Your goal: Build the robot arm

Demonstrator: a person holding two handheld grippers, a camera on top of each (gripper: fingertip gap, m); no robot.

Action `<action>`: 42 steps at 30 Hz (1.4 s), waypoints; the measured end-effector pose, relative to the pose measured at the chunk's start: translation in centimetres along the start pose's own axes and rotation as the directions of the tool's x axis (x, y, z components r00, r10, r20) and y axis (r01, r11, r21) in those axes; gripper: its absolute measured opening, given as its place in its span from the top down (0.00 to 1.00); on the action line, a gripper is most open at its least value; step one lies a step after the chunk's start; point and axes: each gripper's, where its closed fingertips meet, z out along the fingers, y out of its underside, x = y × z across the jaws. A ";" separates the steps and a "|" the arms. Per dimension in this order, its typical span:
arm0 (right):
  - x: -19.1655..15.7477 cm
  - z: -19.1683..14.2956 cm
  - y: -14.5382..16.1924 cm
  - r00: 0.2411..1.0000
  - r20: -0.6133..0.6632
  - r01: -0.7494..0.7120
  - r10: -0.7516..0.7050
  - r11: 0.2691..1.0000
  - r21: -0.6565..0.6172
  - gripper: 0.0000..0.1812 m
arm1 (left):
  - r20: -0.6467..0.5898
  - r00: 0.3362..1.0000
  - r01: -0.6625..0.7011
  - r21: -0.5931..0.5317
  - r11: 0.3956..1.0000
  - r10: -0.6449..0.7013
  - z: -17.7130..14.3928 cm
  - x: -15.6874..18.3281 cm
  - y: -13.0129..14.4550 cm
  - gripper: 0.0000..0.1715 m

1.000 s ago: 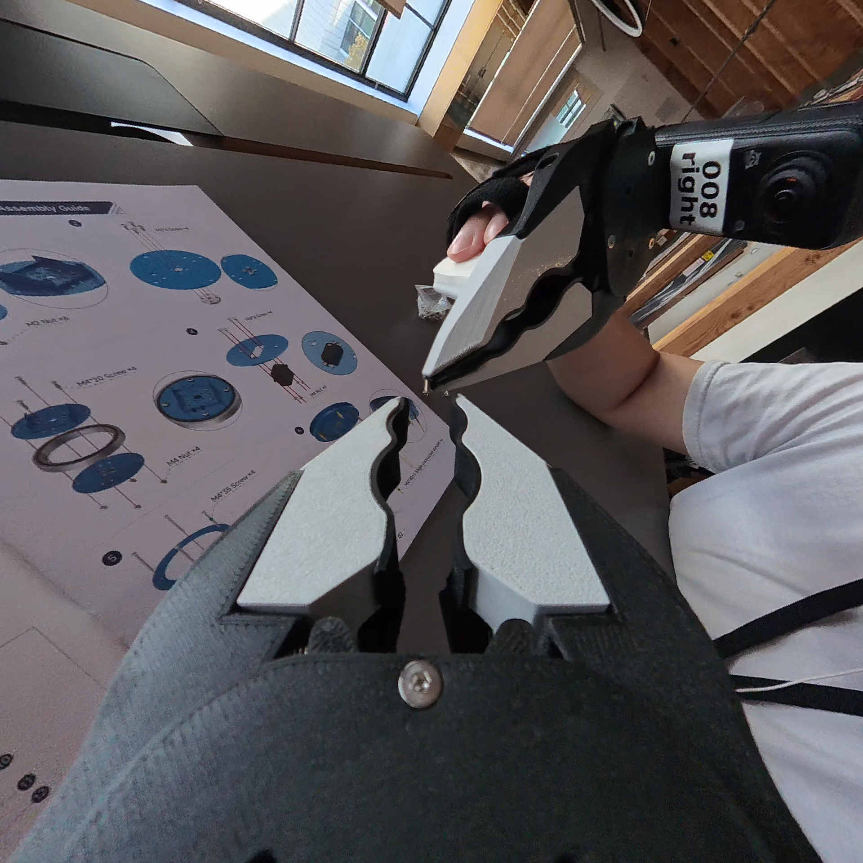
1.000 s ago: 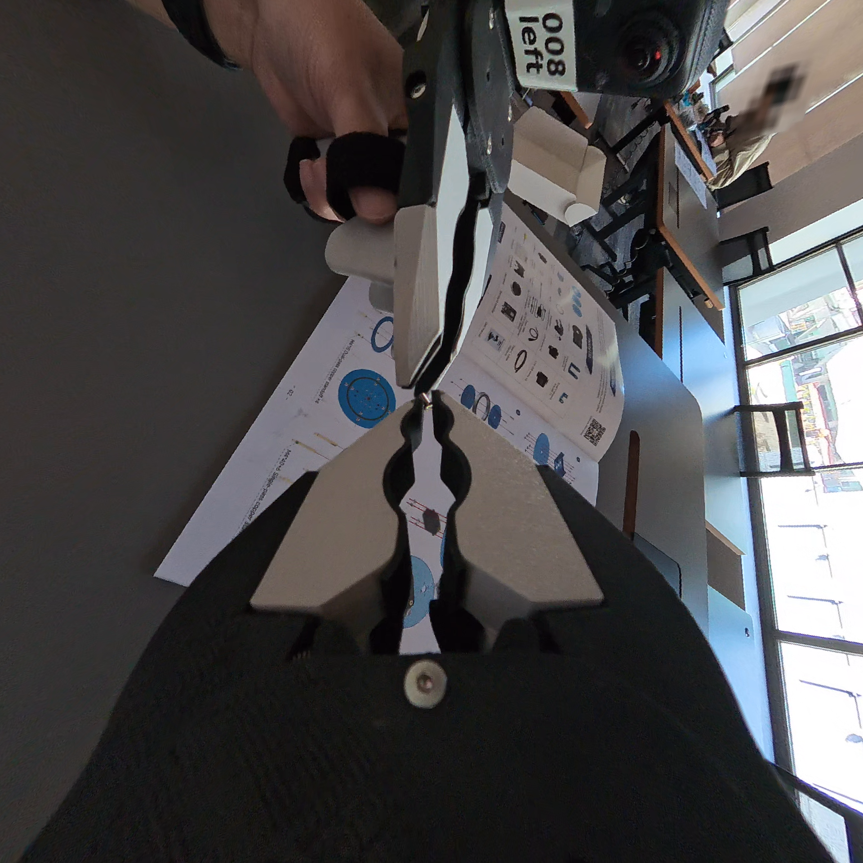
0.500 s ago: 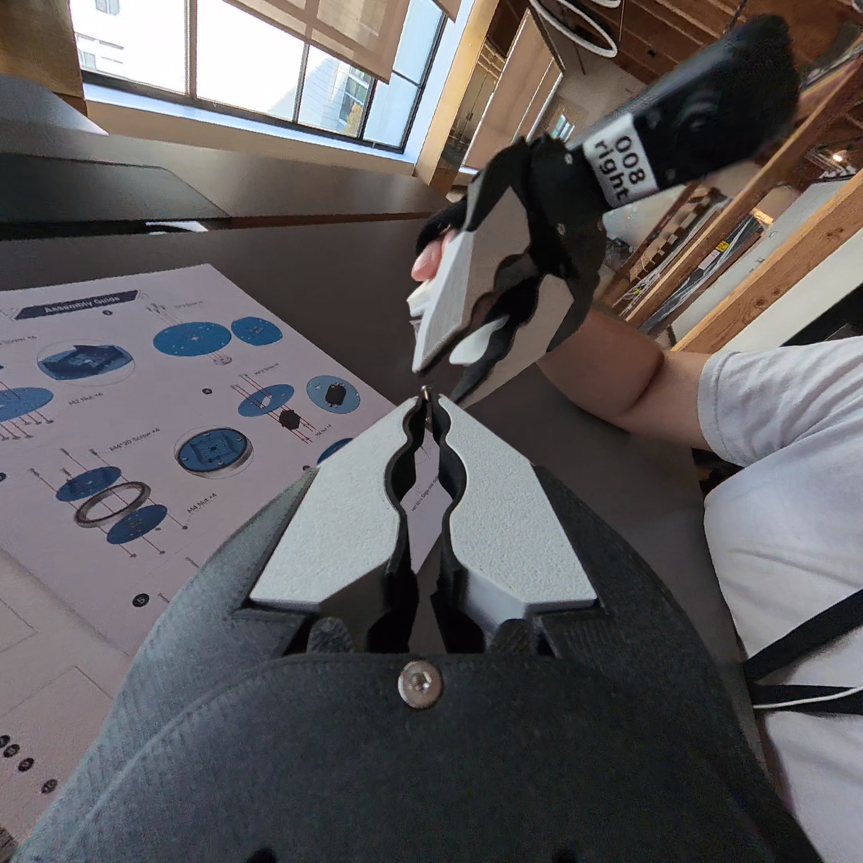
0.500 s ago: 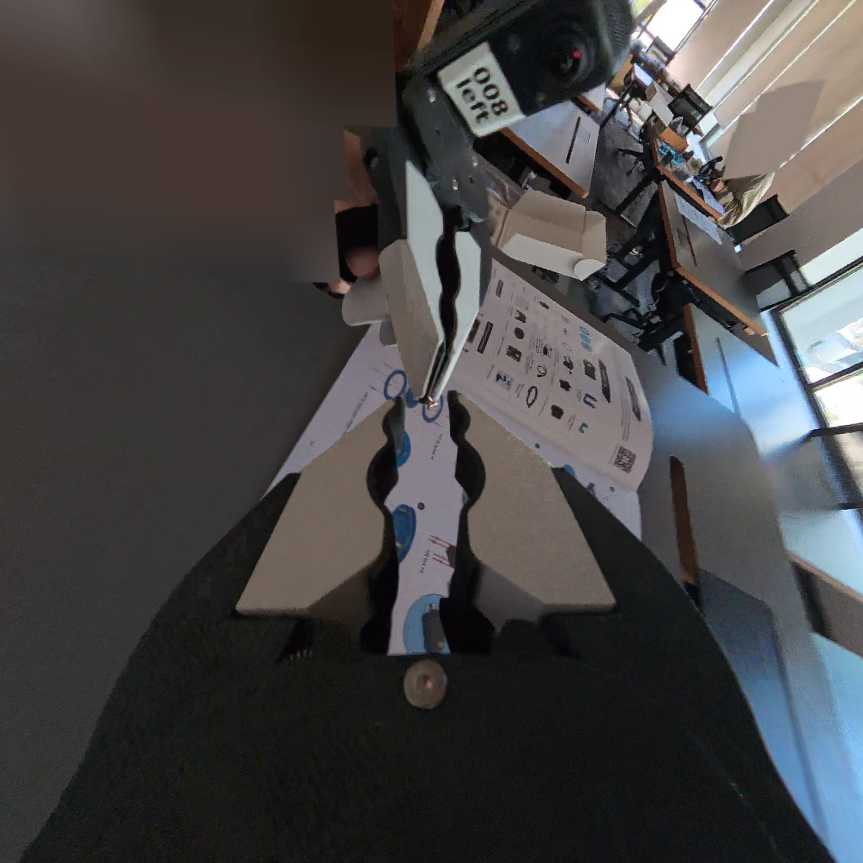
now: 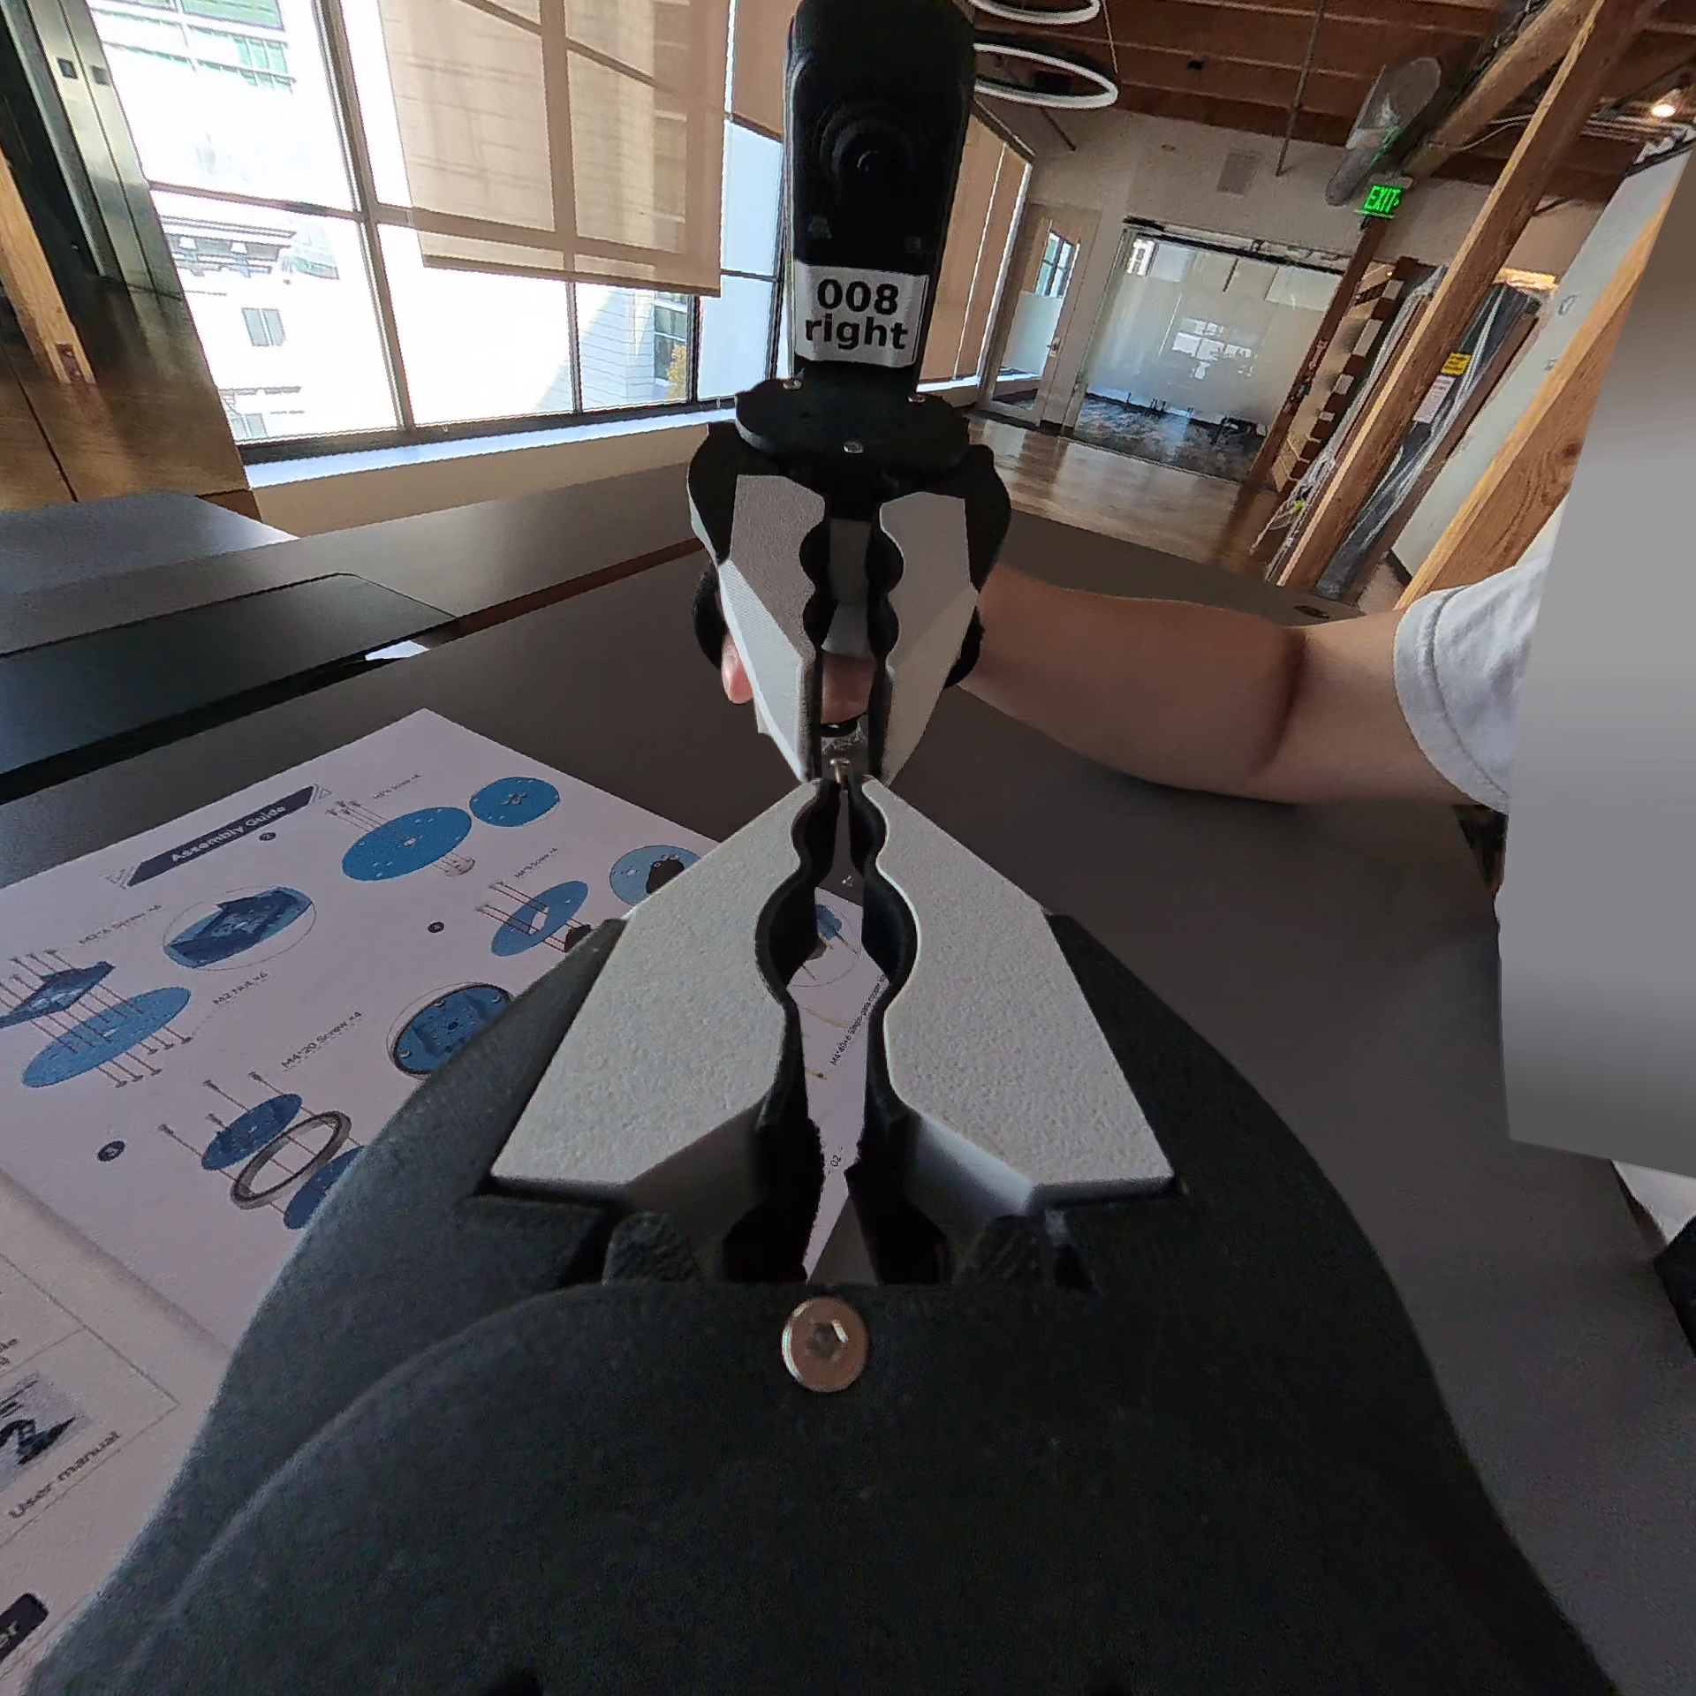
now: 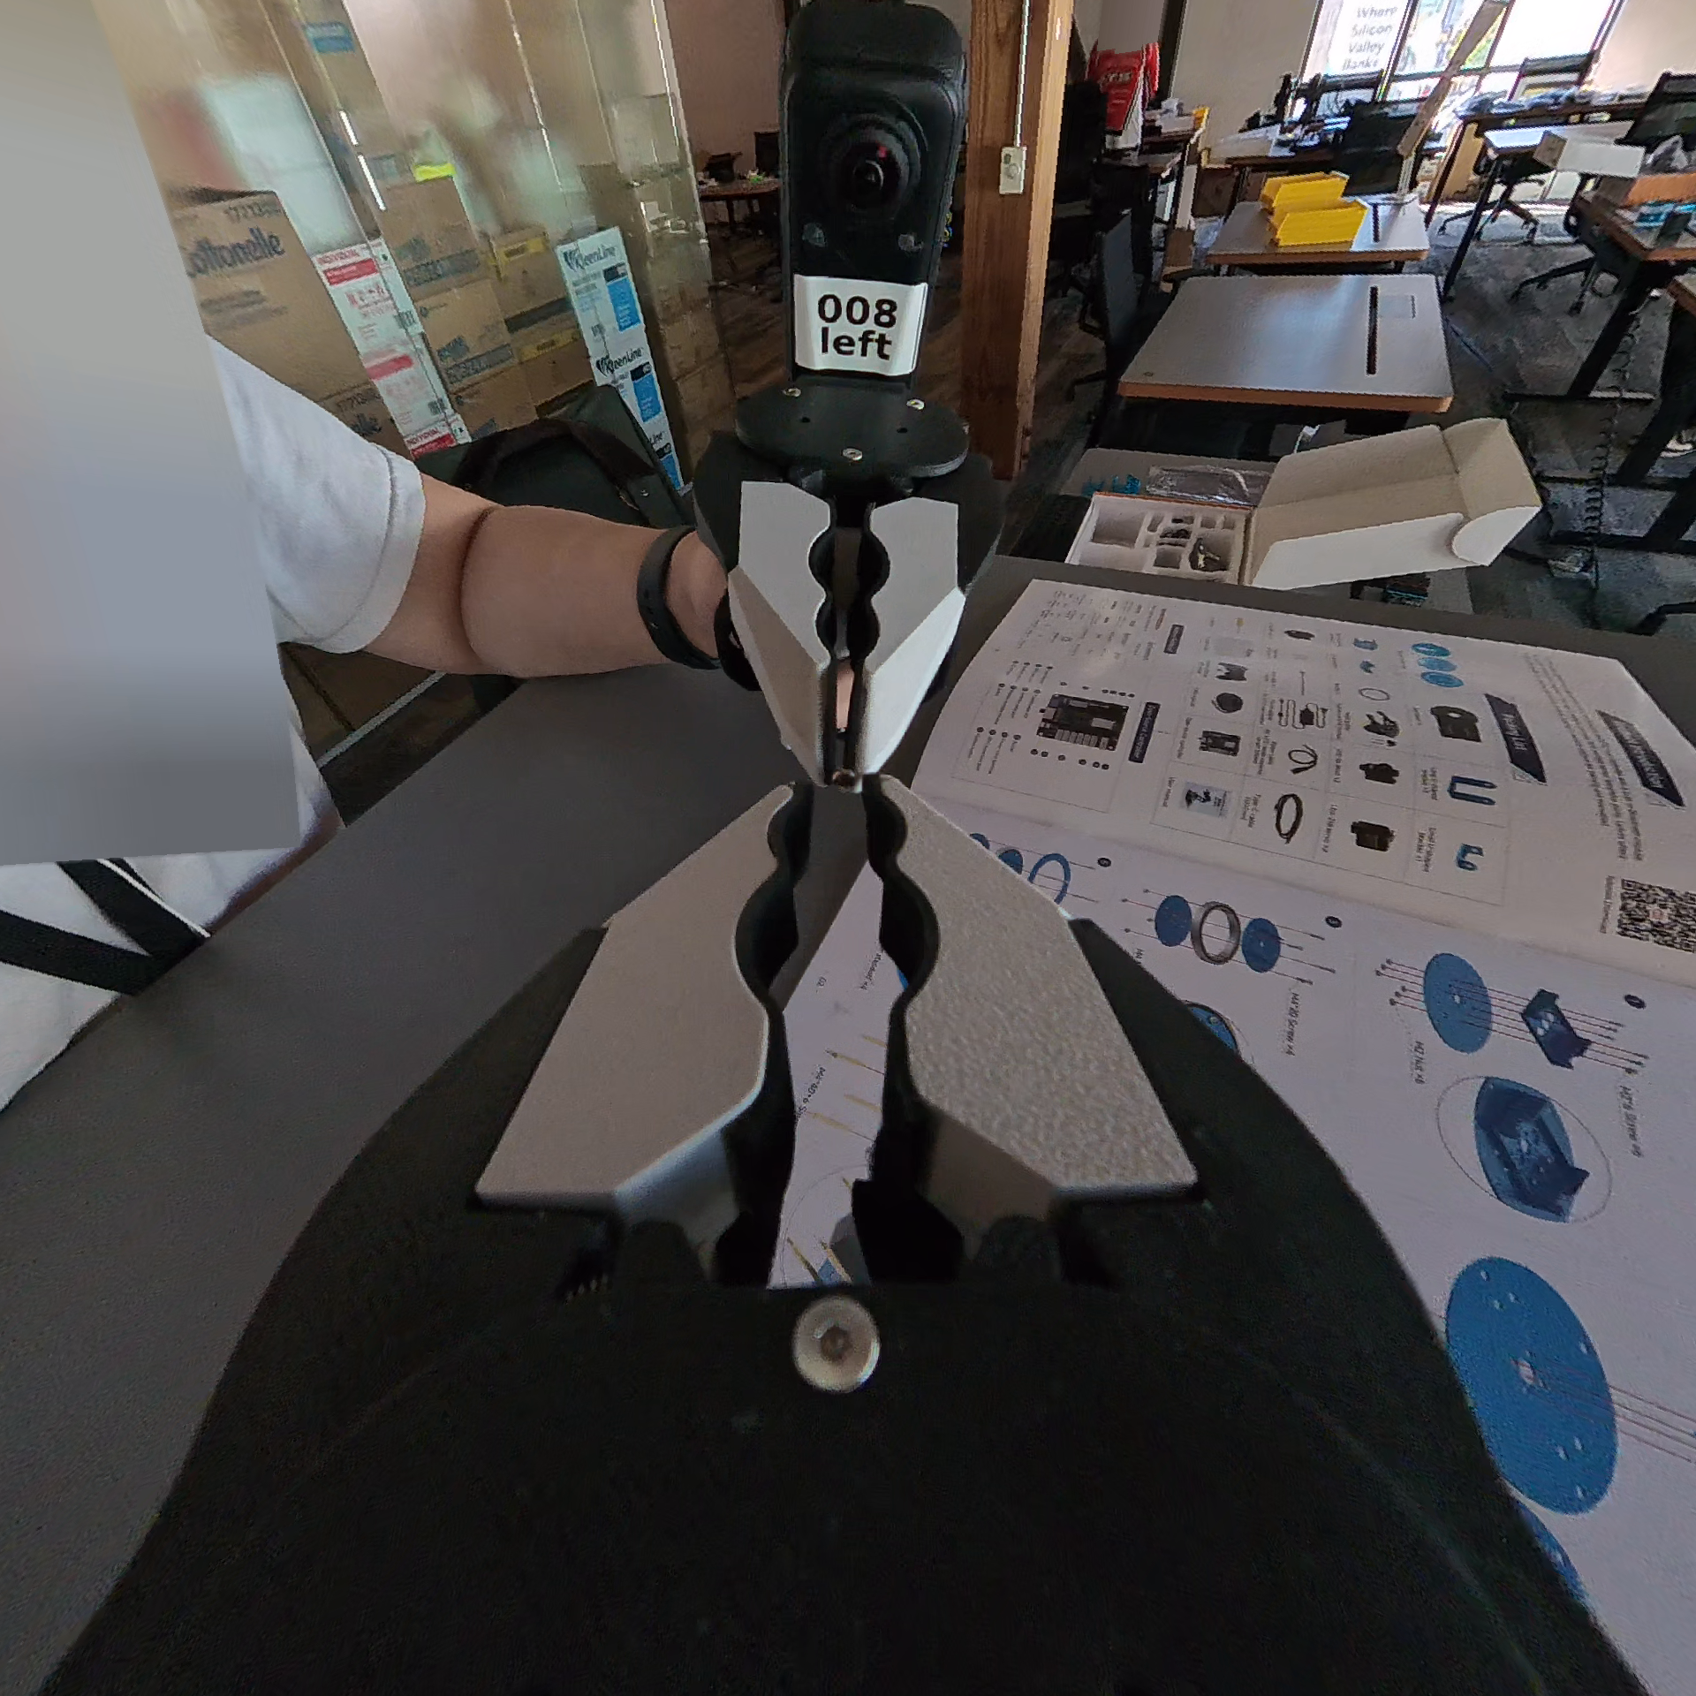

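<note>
Both grippers have been swung round since the earlier frames and are now set head-on, tip to tip, mid-frame in both views; before, each was seen tilted and side-on to the other.

- The left gripper (image 5: 840,797) is clenched at its very tips on a small metal part (image 6: 844,780), seemingly a tiny screw; too small to be sure.
- The right gripper (image 5: 846,757) is released. Its tips are set slightly apart, either side of the same part. Contact cannot be told.
- The part is held in the air above the dark worktop (image 5: 1193,918), over the near edge of a printed sheet (image 5: 275,964) with blue diagrams, which is spread across the lower left of the left wrist view.
- An open white box (image 6: 1377,514) with moulded compartments is seen at the upper right of the right wrist view, beyond the sheet. A bare forearm (image 5: 1193,697) reaches in from the right of the left wrist view.

Handling judgement: with so little metal pinched, the left clench is best kept firm and still. The two tip pairs should be kept square on one line. Any closing on the part should be slow and centred, or it could be flicked out onto the worktop.
</note>
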 end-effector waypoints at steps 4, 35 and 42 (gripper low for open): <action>0.0 0.1 -0.3 1.000 0.008 -0.017 0.017 0.999 0.031 0.97 | -0.003 1.000 -0.005 -0.002 1.000 0.005 0.1 0.1 0.1 1.00; 6.0 -13.0 2.3 0.859 -0.410 0.101 -0.308 0.886 -0.453 0.98 | 0.202 0.977 -0.061 -0.033 0.998 0.066 -1.7 -3.7 0.2 0.92; 6.1 -12.8 2.9 0.864 -0.396 0.096 -0.312 0.873 -0.478 0.98 | 0.212 0.975 -0.063 -0.047 0.997 0.072 -1.8 -3.9 0.2 0.89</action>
